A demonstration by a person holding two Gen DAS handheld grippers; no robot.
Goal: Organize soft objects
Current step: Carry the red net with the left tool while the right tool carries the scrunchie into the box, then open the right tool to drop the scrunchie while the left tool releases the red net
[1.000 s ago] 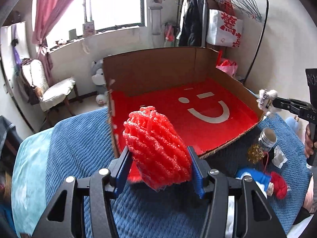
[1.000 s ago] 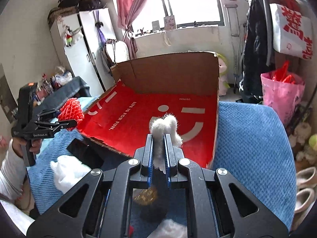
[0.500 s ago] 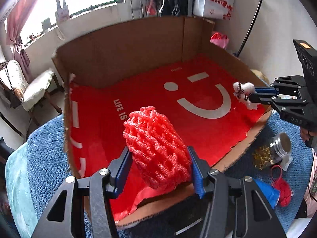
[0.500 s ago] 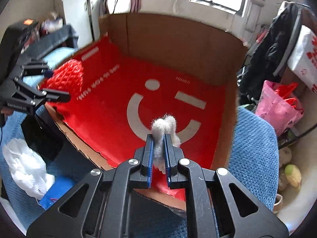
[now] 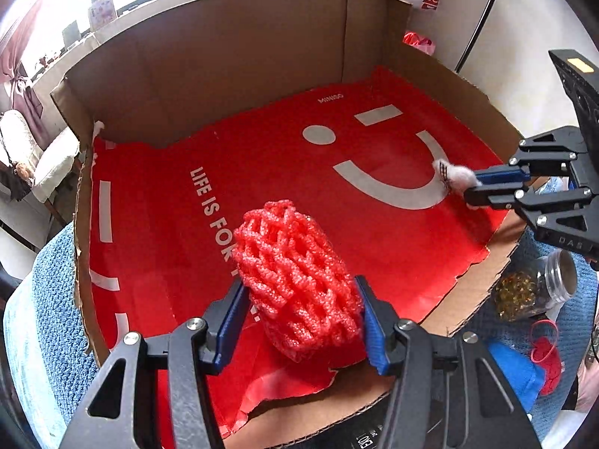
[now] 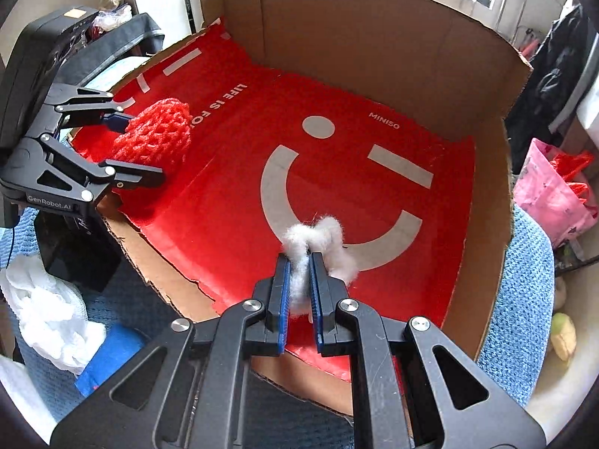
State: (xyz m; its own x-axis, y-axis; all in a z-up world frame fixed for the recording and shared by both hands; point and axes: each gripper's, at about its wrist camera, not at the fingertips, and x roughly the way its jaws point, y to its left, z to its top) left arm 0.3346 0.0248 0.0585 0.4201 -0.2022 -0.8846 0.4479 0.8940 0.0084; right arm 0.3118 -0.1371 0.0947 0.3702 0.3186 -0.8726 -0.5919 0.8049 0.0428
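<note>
A red foam net sleeve (image 5: 295,280) sits between the blue pads of my left gripper (image 5: 299,292), which is shut on it above the near left part of the box. The cardboard box (image 5: 224,56) is lined with a red sheet bearing a white smiley. My right gripper (image 6: 299,262) is shut on a white fluffy tuft (image 6: 325,232) over the near right part of the box floor. The right wrist view shows the left gripper (image 6: 138,146) with the red net (image 6: 157,134) at the left; the left wrist view shows the right gripper (image 5: 471,187) with the tuft (image 5: 455,176).
A glass jar of golden beads (image 5: 531,288), a blue item (image 5: 516,370) and a red yarn piece (image 5: 548,351) lie on the blue blanket (image 6: 524,299) in front of the box. A white cloth (image 6: 48,307) and a black block (image 6: 75,254) lie at the near left. A pink bag (image 6: 554,194) stands right of the box.
Both grippers have come forward and down over the box and tilted downward, each still holding its object. The box floor now fills both views.
</note>
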